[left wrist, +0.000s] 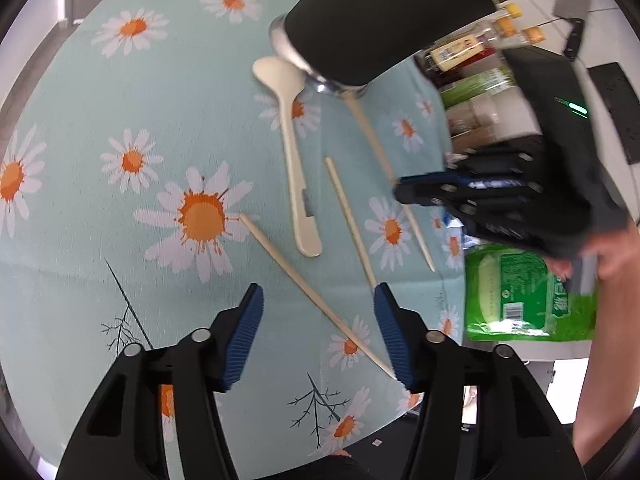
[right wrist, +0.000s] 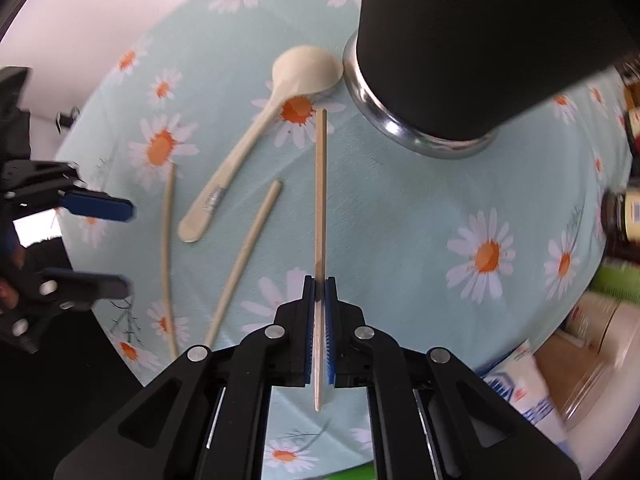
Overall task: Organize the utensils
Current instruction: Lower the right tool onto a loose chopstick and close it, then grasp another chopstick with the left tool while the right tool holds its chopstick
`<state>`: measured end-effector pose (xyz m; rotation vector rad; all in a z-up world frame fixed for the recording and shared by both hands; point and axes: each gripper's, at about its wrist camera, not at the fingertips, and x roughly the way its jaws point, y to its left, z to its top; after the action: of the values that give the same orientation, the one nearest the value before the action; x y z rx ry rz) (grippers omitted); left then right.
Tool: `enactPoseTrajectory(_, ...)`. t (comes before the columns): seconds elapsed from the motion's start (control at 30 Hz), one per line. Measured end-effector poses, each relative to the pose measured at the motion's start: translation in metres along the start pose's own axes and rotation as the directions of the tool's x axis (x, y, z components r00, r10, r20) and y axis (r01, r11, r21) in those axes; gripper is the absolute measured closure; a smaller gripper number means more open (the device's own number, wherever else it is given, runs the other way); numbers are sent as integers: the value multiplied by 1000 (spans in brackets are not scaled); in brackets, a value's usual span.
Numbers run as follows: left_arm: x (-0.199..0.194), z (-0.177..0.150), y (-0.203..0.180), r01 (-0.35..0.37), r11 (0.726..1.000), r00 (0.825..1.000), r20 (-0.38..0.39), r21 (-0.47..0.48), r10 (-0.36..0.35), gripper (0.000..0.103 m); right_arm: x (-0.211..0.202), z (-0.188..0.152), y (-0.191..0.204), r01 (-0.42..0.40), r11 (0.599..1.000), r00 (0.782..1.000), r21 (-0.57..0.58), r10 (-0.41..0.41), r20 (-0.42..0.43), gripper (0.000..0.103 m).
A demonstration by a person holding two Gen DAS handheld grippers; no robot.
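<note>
The right gripper (right wrist: 319, 280) is clamping one chopstick (right wrist: 320, 184) in its jaws, near the black holder (right wrist: 472, 40). The left gripper (left wrist: 318, 300), jaws half-wide and empty, is hovering over another chopstick (left wrist: 312, 292). The spoon (left wrist: 292, 152) and remaining chopsticks are lying loose mid-table (left wrist: 80, 240); nothing appears sorted yet.

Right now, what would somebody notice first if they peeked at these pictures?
Probably the bright daisy tablecloth, with a big black cup standing at its far side. Next, the right gripper, pinching one pale chopstick that points toward the cup. A cream spoon and two more chopsticks lie left of it, and the open left gripper waits over them.
</note>
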<state>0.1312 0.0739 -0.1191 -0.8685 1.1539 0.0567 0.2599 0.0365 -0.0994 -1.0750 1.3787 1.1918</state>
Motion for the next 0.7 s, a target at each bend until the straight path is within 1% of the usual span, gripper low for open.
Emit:
enactPoseTrajectory(0.07,4,2,-3,-9,1000,1000,-14,-17,9,53,-11,-5,0,-21,1000,999,20,20,50,97)
enactPoseTrajectory(0.1,6,2,-5,-28,999,999,-20,-22,27,57,-17,-8,1,-29,999,997,28,27,77,97)
enactPoseTrajectory(0.13,8,3,-6,-44,998,999,-29,-43,43,59,-22,-10,1,-31,999,995,34,28,98,97)
enactPoseTrajectory(0.17,11,3,-7,-45,997,998,-39,-58,43,60,-27,-12,0,-34,999,992,42,28,121,97)
enactPoseTrajectory(0.23,17,4,-10,-77,993,996,-59,-94,72,61,-37,-24,0,-48,997,983,58,37,180,97)
enactPoseTrajectory(0.27,19,4,-11,-88,990,995,-64,-107,81,65,-44,-28,-2,-54,996,977,70,39,210,97)
enactPoseTrajectory(0.37,25,7,-15,-140,981,988,-77,-137,131,68,-64,-35,-5,-91,989,948,118,50,313,97)
enactPoseTrajectory(0.4,27,8,-17,-152,978,986,-84,-141,141,72,-65,-42,-5,-101,986,940,130,52,337,97)
enactPoseTrajectory(0.47,33,9,-21,-193,968,979,-102,-162,179,75,-71,-51,-6,-130,981,920,146,65,386,97)
enactPoseTrajectory(0.57,37,11,-26,-274,949,959,-124,-158,256,78,-74,-61,-2,-155,976,896,151,75,438,97)
enactPoseTrajectory(0.7,48,16,-32,-347,922,933,-165,-174,320,78,-80,-81,-2,-197,969,857,147,97,506,97)
